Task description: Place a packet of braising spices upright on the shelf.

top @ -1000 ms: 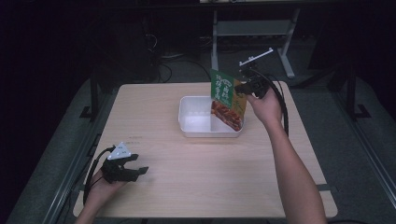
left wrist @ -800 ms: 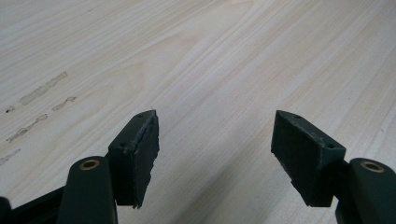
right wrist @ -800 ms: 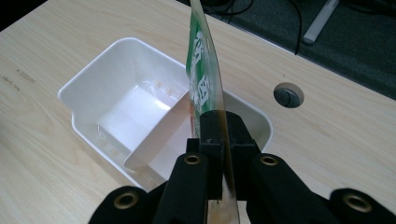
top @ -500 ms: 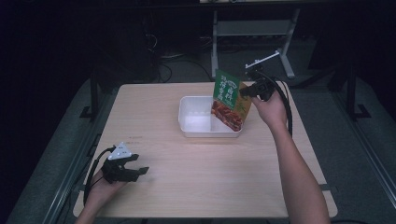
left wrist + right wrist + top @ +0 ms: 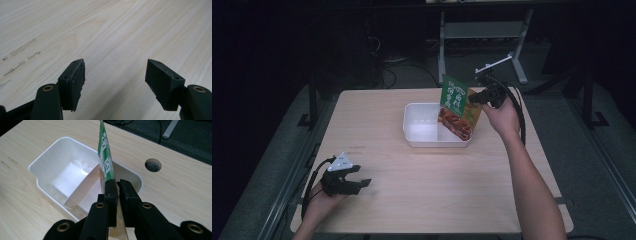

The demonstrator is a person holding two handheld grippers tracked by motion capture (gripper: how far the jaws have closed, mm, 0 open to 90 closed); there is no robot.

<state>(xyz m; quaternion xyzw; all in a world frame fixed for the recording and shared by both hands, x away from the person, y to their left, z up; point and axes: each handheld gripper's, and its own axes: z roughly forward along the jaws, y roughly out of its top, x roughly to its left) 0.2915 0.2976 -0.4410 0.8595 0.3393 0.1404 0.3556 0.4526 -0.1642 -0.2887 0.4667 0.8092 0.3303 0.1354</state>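
A green and orange food pouch (image 5: pixel 457 107) hangs upright over the right compartment of a white two-part bin (image 5: pixel 424 131) at the table's middle back. My right gripper (image 5: pixel 478 98) is shut on the pouch's right edge. The right gripper view has the pouch (image 5: pixel 106 165) edge-on, pinched between the two jaws, with the bin (image 5: pixel 50 160) and its divider right below. My left gripper (image 5: pixel 362 183) rests open on the table near the front left corner. Its jaws (image 5: pixel 115 82) stand wide apart over bare wood with nothing between them.
The light wooden table (image 5: pixel 402 195) has open room in front of the bin. A round cable hole (image 5: pixel 153 165) lies in the tabletop beyond the bin. Behind the table stand a metal frame (image 5: pixel 484 35) and cables on the dark floor.
My right gripper has carried the pouch a little up and toward the far side, still over the bin's right part. The left gripper has not moved.
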